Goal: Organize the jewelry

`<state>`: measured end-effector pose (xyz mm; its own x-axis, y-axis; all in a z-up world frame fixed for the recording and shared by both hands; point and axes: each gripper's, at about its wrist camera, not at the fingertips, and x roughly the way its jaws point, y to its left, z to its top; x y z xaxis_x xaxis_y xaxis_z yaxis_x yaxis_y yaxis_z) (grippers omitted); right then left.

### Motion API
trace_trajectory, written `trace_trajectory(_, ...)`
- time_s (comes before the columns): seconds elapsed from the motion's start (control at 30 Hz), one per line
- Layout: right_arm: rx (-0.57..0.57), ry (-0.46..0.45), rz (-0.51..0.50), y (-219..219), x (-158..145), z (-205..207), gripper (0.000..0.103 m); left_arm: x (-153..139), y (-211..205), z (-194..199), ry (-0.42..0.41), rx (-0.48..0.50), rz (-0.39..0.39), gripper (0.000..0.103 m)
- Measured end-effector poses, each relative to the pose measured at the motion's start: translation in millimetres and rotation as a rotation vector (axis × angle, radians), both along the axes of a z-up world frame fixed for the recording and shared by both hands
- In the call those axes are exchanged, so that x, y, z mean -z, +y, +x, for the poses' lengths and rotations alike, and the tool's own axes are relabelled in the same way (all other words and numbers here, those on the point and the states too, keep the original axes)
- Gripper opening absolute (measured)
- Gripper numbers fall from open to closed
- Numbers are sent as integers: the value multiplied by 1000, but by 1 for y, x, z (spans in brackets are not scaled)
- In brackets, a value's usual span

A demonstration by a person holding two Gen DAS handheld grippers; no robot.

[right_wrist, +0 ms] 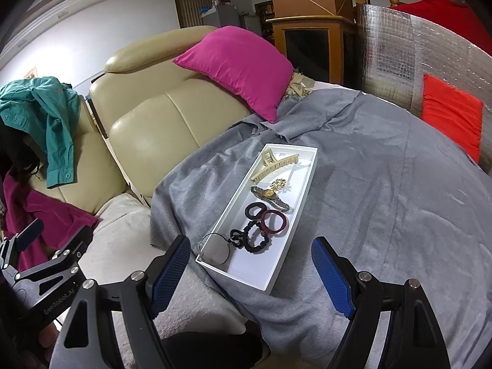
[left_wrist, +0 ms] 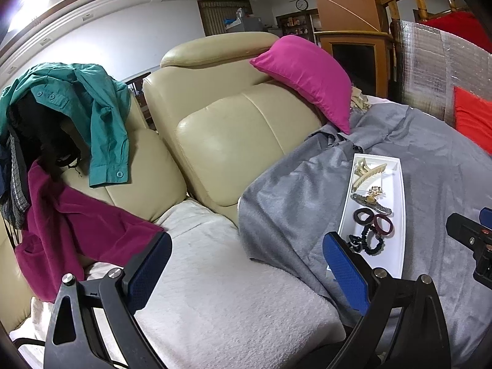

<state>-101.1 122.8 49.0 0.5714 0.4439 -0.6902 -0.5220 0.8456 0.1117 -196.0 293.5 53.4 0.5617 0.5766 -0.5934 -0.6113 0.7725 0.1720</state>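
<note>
A white tray (right_wrist: 303, 190) lies on the grey blanket (right_wrist: 369, 200). In it are a beige claw clip (right_wrist: 273, 164), a gold brooch (right_wrist: 278, 184), a wristwatch (right_wrist: 270, 197), dark hair ties (right_wrist: 254, 210), a maroon ring (right_wrist: 273, 223), a black scrunchie (right_wrist: 256, 241) and a round mirror (right_wrist: 216, 250). My right gripper (right_wrist: 250, 279) is open just short of the tray's near end, touching nothing. My left gripper (left_wrist: 247, 272) is open over a white towel (left_wrist: 215, 276), left of the tray (left_wrist: 395, 184), with nothing between its fingers.
A beige leather sofa (left_wrist: 227, 141) stands behind, with a pink cushion (left_wrist: 307, 77) on it. A teal shirt (left_wrist: 92, 101) and a magenta cloth (left_wrist: 70, 224) hang at the left. A red cushion (right_wrist: 452, 117) and a silver foil panel (right_wrist: 390, 55) stand at the right.
</note>
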Motion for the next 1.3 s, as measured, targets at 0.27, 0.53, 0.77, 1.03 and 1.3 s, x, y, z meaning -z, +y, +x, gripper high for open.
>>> trace_trajectory(0.27,20,-2,6,-10,-2,3,84,-2,-10,7,-4,26,3,98)
trace_trajectory(0.53,24,-7,7,-13,-3,2,84,-3,-16,9,-6,35,1,98)
trace_trajectory(0.77,21,-7,7,-13,-4,3,84,-4,-17,10,-6,33,3,98)
trace_trajectory(1.03,16,-6,11,-9,-4,3,84,-3,-15,10,-2,24,5,98)
trace_trajectory(1.3,12,-3,14,-5,-1,7,84,-2,-14,12,4,18,6,98)
